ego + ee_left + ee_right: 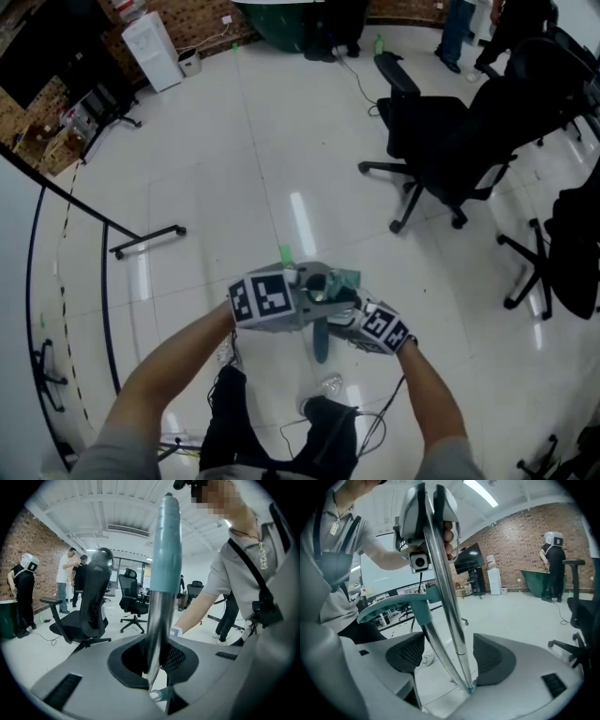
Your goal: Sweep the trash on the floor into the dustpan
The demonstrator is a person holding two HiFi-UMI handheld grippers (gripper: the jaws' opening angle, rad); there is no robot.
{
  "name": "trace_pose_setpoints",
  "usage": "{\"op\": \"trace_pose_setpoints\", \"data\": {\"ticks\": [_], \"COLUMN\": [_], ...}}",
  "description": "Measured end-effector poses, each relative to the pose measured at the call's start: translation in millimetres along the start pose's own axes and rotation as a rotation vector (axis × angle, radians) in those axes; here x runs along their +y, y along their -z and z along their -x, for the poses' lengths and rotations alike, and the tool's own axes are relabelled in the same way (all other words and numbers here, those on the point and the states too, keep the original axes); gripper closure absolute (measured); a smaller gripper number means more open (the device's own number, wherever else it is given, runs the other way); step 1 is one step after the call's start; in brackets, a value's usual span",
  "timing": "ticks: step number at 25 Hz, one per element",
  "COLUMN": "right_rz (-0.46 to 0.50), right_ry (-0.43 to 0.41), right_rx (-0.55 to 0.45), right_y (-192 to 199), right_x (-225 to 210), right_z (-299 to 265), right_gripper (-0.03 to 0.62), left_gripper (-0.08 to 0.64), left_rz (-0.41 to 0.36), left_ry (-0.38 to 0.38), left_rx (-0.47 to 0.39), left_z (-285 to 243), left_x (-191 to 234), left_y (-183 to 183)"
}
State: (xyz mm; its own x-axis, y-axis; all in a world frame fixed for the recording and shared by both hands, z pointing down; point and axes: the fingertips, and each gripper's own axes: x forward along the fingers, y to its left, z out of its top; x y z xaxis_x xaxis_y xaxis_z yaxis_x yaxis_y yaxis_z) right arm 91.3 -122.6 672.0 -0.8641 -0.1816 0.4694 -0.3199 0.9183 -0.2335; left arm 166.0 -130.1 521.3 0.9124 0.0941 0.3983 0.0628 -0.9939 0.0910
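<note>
The left tool [157, 656] is squeezing a shiny pole [159, 611] that has a teal grip [166, 545] on top. The right tool [450, 656] is standing wide open. Two poles [447, 602] are passing between its jaws, and the pads are not pressing on them. One of these poles is wearing a teal collar [417, 616]. A wide teal flat part [389, 603] is sticking out beside it, and I cannot tell if it belongs to the dustpan.

In the head view, both tools are sitting close together above the white floor [234, 169]. They are hiding the low ends of the poles. A small pale thing [330, 383] is lying on the floor just beside the person's dark shoe [323, 412]. It is too small to tell if it is trash. Black chairs [441, 141] are standing well apart on the right.
</note>
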Motion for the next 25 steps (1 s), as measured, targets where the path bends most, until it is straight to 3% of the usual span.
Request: {"op": "trace_pose_setpoints", "data": {"ticks": [6,15,18,25], "right_rz": [0.016,0.032,0.042,0.088], "right_ry": [0.013,-0.019,-0.052,-0.076], "right_rx": [0.013,0.004,-0.010,-0.003], "right_y": [7,6,4,3], "right_x": [-4,-1,3,9], "right_z": [-7,-11,-9,-12], "right_gripper": [0.278,0.279,0.338,0.371], "left_gripper": [0.526,0.525,0.525,0.525], "left_rz": [0.047,0.037,0.044,0.057], "left_ry": [-0.059,-0.029,-0.031,-0.049], "left_rx": [-0.028,-0.038,-0.041,-0.055], "left_z": [8,4,3,3], "left_x": [13,3,2,3], "left_y": [14,14,16,15]}}
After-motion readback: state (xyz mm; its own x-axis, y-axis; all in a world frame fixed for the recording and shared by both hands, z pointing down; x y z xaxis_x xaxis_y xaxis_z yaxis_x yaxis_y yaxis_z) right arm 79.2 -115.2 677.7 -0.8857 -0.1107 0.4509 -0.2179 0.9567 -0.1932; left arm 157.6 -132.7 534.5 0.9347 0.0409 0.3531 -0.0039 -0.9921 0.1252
